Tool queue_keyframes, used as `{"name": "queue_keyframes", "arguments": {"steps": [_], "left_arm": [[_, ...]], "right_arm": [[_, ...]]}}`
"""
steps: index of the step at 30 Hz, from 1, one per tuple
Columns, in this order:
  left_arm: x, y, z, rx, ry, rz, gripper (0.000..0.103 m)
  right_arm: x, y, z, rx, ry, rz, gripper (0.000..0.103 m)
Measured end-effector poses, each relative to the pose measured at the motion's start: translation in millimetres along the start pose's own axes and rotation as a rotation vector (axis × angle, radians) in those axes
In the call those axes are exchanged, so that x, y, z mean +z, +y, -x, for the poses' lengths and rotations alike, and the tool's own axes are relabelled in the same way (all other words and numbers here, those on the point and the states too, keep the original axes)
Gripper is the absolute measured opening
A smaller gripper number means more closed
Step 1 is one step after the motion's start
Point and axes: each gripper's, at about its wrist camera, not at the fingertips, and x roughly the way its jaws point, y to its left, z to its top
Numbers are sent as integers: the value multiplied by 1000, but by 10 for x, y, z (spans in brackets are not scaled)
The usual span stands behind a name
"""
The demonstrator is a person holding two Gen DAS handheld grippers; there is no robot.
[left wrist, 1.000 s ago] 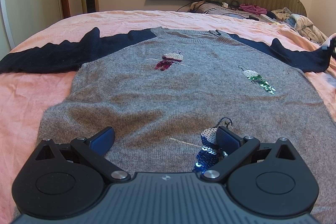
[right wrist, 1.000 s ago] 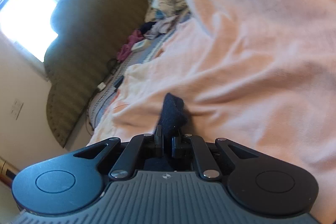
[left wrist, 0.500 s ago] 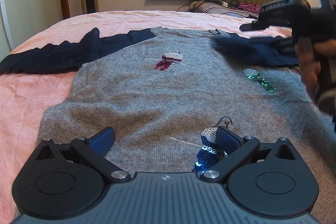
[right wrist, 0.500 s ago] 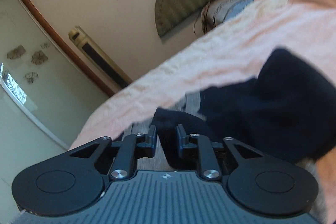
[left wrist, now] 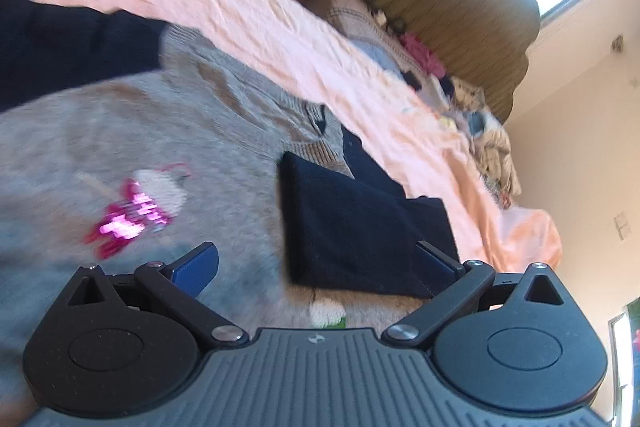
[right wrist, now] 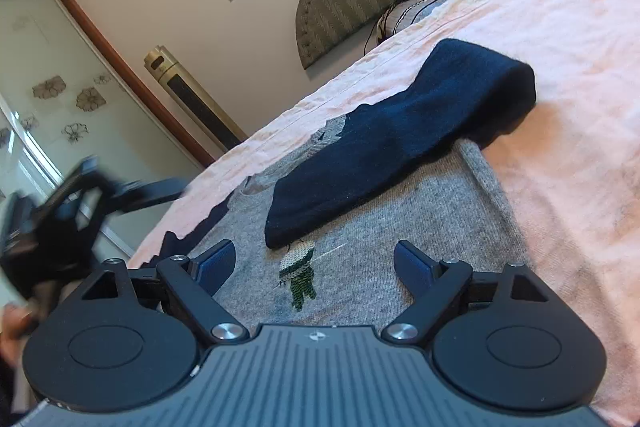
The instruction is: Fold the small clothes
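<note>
While the grey sweater lies flat on the pink bedspread with its navy sleeve folded across its chest toward ten o'clock, your right gripper is opening, nothing between its jaws, and your left gripper hovers spread wide.

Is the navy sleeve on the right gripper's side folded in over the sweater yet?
Folded in. The navy sleeve lies doubled across the grey sweater body, cuff near the neckline, free of the right gripper.
</note>
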Motion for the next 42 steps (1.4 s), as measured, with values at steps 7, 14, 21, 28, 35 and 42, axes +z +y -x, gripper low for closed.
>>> {"name": "queue_keyframes", "arguments": {"steps": [7,14,21,28,35,42], "left_arm": [[3,-374,-500,147,-7,-190,22],[69,-572,-229,181,-132,-339,5],[296,-248,251,265,-215,-358,5],[144,253,149,375,-146,-306,5],[117,227,361,346,-182,-315,5],[139,480,320,410,-118,-300,5]], "right_arm": [[8,-17,-36,40,2,-5,95],[5,9,-51,43,5,4,97],[7,29,-60,40,9,10,98],[18,34,-72,34,14,19,99],[13,54,-87,31,17,24,100],[11,64,-96,32,20,29,101]]}}
